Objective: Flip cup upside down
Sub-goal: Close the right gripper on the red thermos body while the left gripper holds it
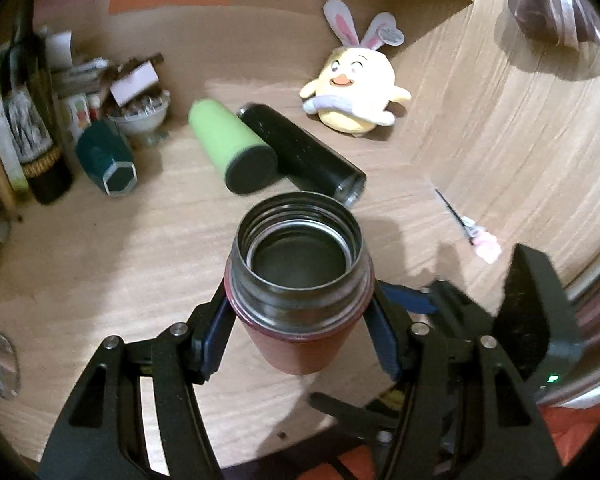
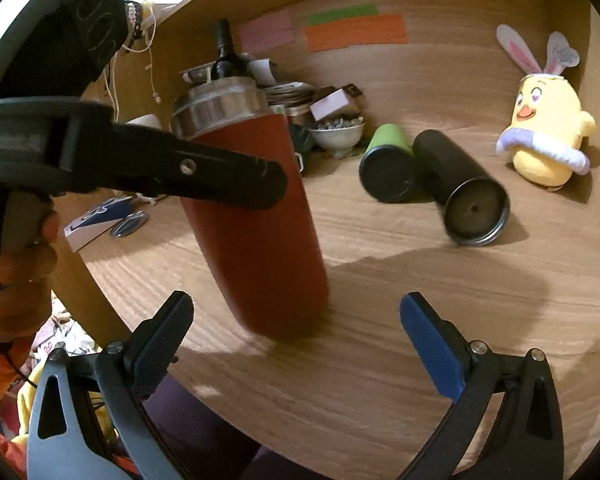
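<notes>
**Red cup gripped upright by left gripper, right gripper open**

The red cup (image 1: 296, 304) is clamped by the left gripper (image 1: 300, 320), fingers pressed on both sides of the body just under the steel threaded neck. The cup is seen mouth-up, slightly tilted, with no lid on and a dark steel inside. In the right wrist view the base of the cup (image 2: 256, 216) is seen at or just above the desk (image 2: 380, 360) near its front edge; contact cannot be told. One finger of the left gripper (image 2: 220, 180) is seen lying across the upper part of the cup, and the person's hand (image 2: 16, 272) is wrapped round the handle at the left.

The right gripper (image 2: 296, 336) is held wide apart with nothing between its fingers, just in front of the cup and not touching it.

Behind the cup, toward mid-desk, a green tumbler (image 1: 232, 148) and a black flask (image 1: 304, 148) are laid on their sides, touching each other. A yellow plush chick (image 1: 356, 92) with bunny ears is set by the back wall toward the right corner. A teal cup (image 1: 106, 160) is laid on its side at the left, beside a white bowl (image 1: 140, 120) and a dark wine bottle (image 2: 224, 56) among clutter in the back-left corner. A pink-tipped pen (image 1: 468, 228) is laid near the right edge.
</notes>
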Tool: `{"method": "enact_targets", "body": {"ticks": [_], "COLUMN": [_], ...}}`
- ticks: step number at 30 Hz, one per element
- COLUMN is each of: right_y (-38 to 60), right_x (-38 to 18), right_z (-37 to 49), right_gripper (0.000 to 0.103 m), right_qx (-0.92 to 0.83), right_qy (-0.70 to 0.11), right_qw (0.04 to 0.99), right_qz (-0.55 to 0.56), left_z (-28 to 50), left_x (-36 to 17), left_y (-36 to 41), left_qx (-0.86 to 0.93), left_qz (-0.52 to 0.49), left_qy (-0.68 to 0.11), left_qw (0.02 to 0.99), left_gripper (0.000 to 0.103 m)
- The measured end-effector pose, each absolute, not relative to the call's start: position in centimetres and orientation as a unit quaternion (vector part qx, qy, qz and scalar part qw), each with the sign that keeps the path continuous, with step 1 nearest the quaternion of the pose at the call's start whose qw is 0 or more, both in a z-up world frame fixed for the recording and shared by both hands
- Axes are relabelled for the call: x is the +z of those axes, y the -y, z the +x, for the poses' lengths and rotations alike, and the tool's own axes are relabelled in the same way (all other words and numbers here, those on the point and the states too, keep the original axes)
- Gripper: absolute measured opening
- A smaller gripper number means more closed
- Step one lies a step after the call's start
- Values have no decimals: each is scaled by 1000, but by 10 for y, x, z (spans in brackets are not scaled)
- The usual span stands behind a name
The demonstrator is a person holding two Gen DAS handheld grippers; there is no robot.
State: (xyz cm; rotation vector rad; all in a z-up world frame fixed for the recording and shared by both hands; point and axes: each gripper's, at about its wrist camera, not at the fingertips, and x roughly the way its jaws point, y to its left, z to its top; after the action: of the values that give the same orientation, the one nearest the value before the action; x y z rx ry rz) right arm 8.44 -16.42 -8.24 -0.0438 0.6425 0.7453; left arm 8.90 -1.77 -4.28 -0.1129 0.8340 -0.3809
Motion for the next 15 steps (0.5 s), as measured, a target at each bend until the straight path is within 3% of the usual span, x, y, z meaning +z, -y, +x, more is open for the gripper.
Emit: {"method": "enact_targets", "body": {"ticks": [10, 15], "right_y": [150, 145], "right_x": [-90, -90], "right_z": [97, 93], "right_gripper": [67, 65], "right_qx": [388, 390], "right_qy": [-313, -304], "right_qw": [867, 869], "right_qz": [-21, -28], "left_z": [84, 85], "left_x": [-46, -49], "left_y": [14, 5], "left_qx": [-213, -217], "left_qz": [-84, -104], "left_qy": [-400, -392], "left_qw": [887, 888], "left_gripper": [61, 61]}}
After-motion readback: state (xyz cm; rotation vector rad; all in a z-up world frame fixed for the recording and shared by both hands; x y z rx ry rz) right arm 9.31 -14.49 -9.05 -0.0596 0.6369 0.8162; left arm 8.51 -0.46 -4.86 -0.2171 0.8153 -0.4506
